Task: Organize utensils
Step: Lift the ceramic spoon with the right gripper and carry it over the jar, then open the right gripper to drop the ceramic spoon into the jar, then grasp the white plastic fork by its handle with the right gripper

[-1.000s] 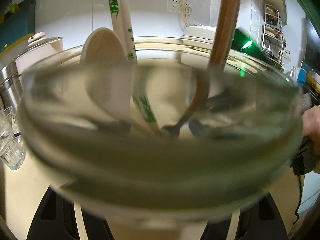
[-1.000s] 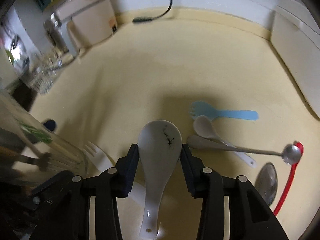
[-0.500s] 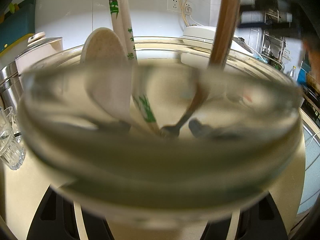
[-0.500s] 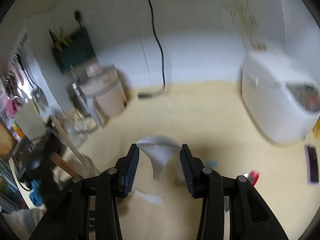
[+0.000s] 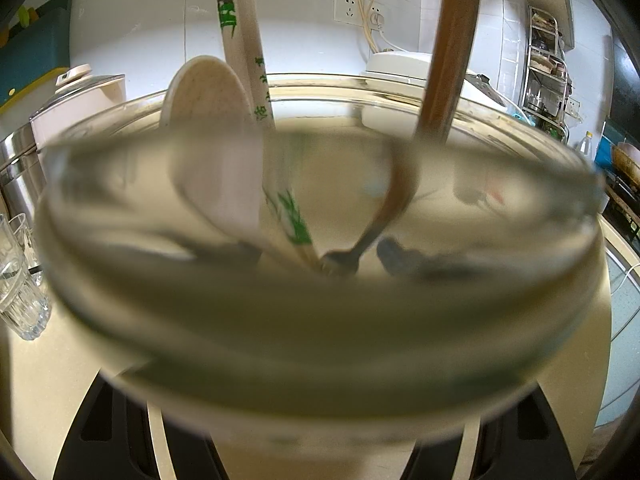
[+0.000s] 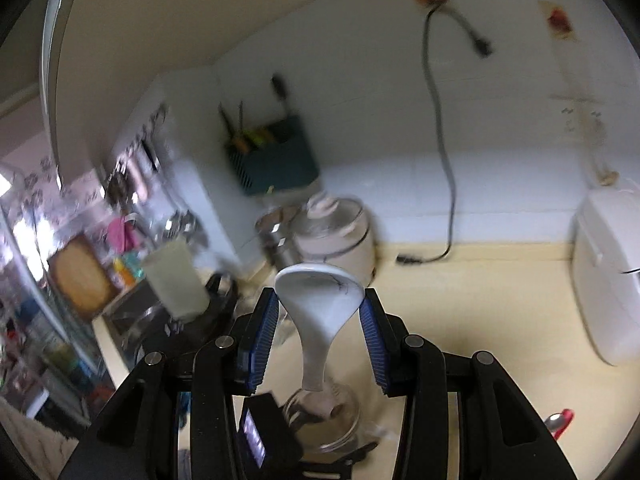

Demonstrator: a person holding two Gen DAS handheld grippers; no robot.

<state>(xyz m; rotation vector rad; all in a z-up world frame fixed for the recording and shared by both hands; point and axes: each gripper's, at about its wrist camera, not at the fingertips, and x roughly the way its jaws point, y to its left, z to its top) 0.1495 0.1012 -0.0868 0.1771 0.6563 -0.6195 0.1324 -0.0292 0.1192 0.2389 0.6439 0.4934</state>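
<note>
While the left tool (image 5: 320, 432) is clamped on the glass jar (image 5: 320, 320) holding utensils above the table (image 5: 52, 380), the right tool (image 6: 320, 320) grips the white ceramic spoon (image 6: 318, 304) by its bowl, handle hanging down over the jar's mouth.

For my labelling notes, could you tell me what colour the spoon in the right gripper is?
White spoon with thin dark marble-like veins, seen best in the right wrist view.

We see the right gripper (image 6: 320, 312) raised and tilted upward, its blue-padded jaws clamped on the bowl of a white spoon (image 6: 320, 300), handle hanging down. The left gripper (image 5: 320, 440) shows only black finger bases, jaws closed around a glass jar (image 5: 320, 320)
</note>
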